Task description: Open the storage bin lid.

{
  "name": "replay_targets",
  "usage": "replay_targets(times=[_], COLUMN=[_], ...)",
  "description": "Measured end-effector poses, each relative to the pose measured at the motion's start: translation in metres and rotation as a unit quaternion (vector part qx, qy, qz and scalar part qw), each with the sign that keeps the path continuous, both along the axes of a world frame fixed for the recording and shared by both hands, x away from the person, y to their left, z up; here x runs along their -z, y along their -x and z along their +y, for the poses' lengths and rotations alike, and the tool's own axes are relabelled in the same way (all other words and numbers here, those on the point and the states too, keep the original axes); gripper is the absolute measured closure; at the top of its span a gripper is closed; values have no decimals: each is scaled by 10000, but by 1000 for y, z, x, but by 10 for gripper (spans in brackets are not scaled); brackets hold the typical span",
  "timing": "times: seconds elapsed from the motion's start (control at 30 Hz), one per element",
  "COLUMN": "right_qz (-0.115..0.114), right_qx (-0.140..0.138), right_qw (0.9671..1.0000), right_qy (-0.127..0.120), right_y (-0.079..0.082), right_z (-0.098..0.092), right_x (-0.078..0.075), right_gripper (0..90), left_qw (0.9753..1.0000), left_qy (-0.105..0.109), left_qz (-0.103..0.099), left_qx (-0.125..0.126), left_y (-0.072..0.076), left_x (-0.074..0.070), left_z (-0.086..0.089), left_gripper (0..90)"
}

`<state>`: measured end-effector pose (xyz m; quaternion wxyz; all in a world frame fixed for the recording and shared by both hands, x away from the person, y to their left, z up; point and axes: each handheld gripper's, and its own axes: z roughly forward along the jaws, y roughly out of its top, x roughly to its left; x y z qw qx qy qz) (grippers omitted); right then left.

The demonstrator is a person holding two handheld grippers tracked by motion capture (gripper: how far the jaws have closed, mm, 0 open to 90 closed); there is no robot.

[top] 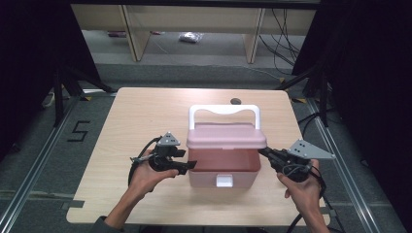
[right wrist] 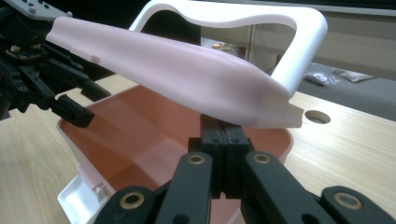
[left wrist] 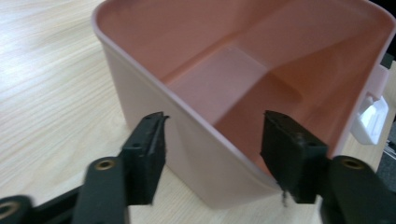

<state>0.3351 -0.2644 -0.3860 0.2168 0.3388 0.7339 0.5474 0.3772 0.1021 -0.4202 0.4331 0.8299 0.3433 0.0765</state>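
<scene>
In the middle of the high view, the right gripper (top: 263, 152) is pinching the lid (top: 227, 136) shut-tight, holding it half up, while the left gripper (top: 190, 165) is waiting wide open around the empty box's (top: 221, 175) wall.

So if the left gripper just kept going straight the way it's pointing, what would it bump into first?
Most likely the pink box's side wall: the left gripper has its jaws open astride that wall's rim, so the wall would probably slide deeper between them.
</scene>
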Motion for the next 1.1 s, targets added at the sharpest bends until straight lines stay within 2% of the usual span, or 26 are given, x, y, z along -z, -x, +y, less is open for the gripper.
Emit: replay_targets(times=[0.03,0.1,0.13,0.17,0.23,0.27,0.3,0.33,0.37,0.43,0.47,0.53,0.6,0.63,0.67,0.77,0.8,0.97,1.0,1.03,1.07,1.1], right_qz=[-108,-172,-55,-249,-172,-210,-346,-215,-361,-306,-388,-265,-350,-278,-349,-272,-261,-331,-249,-275,-241,-226], right_qx=[-15,-23,-23,1,16,70,25,42,67,102,83,126,123,143,147,129,209,197,234,208,233,253], right_qw=[9999,9998,9999,9997,9998,9998,9994,9997,9993,9994,9992,9996,9993,9995,9993,9995,9994,9992,9994,9994,9994,9994], right_qy=[29,-7,-92,19,-17,-24,-17,-102,-39,-89,-42,-59,-58,-106,-20,-82,-55,70,41,93,102,79], right_y=[-3,-6,-6,-9,-12,-14,-18,-18,-22,-25,-28,-30,-34,-35,-38,-45,-47,-56,-57,-60,-61,-63], right_z=[-1,-1,1,-1,-1,-1,-2,-1,-2,-2,-4,-4,-5,-5,-6,-5,-4,-5,-4,-6,-6,-6], right_x=[-1,-3,-4,-6,-9,-10,-11,-13,-14,-15,-15,-15,-13,-13,-13,-11,-11,-12,-11,-11,-10,-9], right_gripper=[900,900,900,900,900,900,900,900,900,900,900,900,900,900,900,900,900,900,900,900,900,900], left_qw=[10000,10000,10000,10000,10000,10000,10000,9999,10000,9999,9999,9999,9999,10000,10000,10000,10000,10000,10000,9999,10000,10000], left_qy=[-8,-23,-29,-74,-30,-23,-42,-69,2,-94,-99,-102,-82,-83,-66,57,-42,-3,-10,94,-20,-33], left_qz=[-30,-47,-32,-44,-37,-49,-61,-89,-72,-76,-52,-55,-57,-37,-32,-51,-81,-18,-27,-13,-39,-60], left_qx=[-13,-43,-47,13,-32,-43,-36,-4,-45,32,6,12,-25,-17,-66,-55,-19,-41,-58,-94,-31,-60], left_y=[0,1,1,0,0,1,1,1,1,1,1,1,3,4,5,6,7,10,11,13,13,13], left_x=[1,1,1,1,1,1,1,1,1,1,0,0,0,0,0,1,0,-1,-1,0,-1,-1], left_z=[-1,-2,-2,-2,-2,-3,-2,-2,-3,-2,-3,-3,-3,-3,-3,-3,-2,-3,-3,-5,-4,-4], left_gripper=[457,452,450,448,448,450,451,454,456,461,463,467,476,481,486,510,514,514,512,512,511,510])
